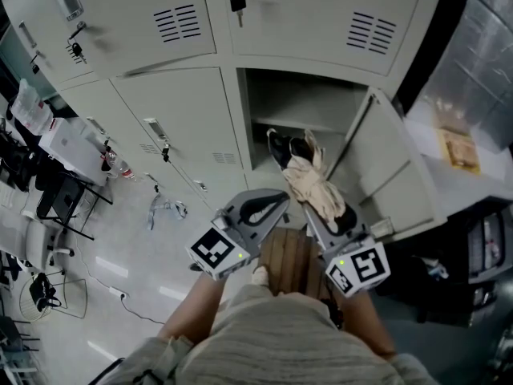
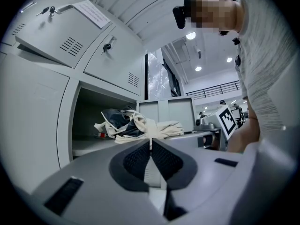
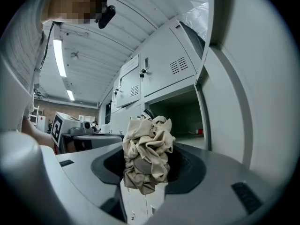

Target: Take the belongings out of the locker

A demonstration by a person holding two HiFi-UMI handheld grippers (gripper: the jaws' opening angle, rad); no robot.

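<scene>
Jaws on right gripper (image 3: 148, 165) clamp beige cloth (image 3: 147, 146), which partly hides a dark item (image 1: 278, 146); left gripper (image 2: 151, 148) jaws together.

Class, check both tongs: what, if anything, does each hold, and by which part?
The right tongs clamp the beige cloth by a crumpled bunch of its fabric. The left tongs are shut on nothing.

1. The open compartment (image 1: 300, 107) sits under the upper lockers (image 1: 321, 14), its door (image 1: 385, 175) swung out to the right.
2. The cloth bundle (image 1: 314, 184) is at the compartment's mouth, between the right gripper (image 1: 321, 211)'s jaws.
3. The left gripper (image 1: 276, 207) sits just left of the bundle, with a slatted wooden piece (image 1: 290, 259) below both.
</scene>
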